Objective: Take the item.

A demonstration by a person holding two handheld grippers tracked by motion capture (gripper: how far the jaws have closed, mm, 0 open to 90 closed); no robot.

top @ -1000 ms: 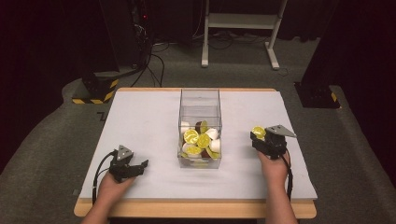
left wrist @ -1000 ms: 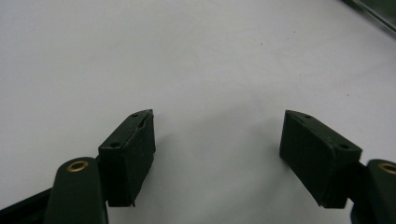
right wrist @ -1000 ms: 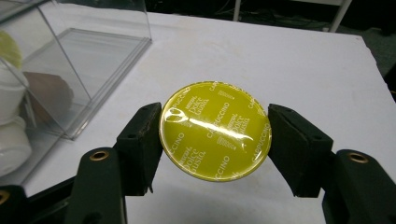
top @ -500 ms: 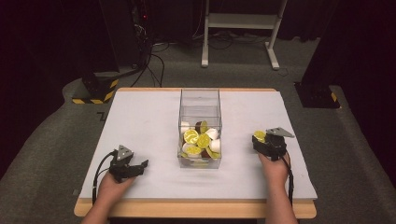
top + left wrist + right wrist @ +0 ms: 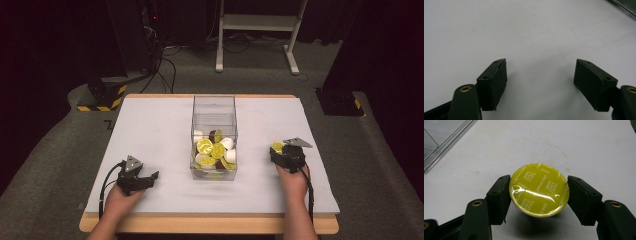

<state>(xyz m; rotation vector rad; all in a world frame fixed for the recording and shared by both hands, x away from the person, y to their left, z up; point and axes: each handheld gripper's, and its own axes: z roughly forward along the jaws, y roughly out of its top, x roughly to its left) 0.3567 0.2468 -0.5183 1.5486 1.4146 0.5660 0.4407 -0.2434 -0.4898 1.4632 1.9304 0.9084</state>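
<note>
A yellow coffee capsule [image 5: 539, 190] with "CAPPUCCINO" printed round its foil lid sits pinched between the two black jaws of the right gripper [image 5: 539, 200], its lid facing the camera that rides on that gripper and its shadow falling on the white table [image 5: 574, 145] just below. In the high view the same capsule [image 5: 277, 148] shows as a yellow spot at the front tip of the right gripper [image 5: 281, 152], which the person's right hand [image 5: 292, 180] holds near the table's right side.

To the left of that gripper, well apart from it, stands a clear plastic box [image 5: 214, 135] holding a heap of more capsules [image 5: 212, 152], yellow, white and brown. Its edge shows at the upper left of the right gripper view [image 5: 439, 150].

Farther left, beyond the box, the left gripper [image 5: 142, 179] rests low on the table in the person's left hand [image 5: 122, 197], pointing toward the box. Its jaws stand wide apart with nothing between them but bare white tabletop [image 5: 499, 25], as the left gripper view [image 5: 540, 82] shows.
</note>
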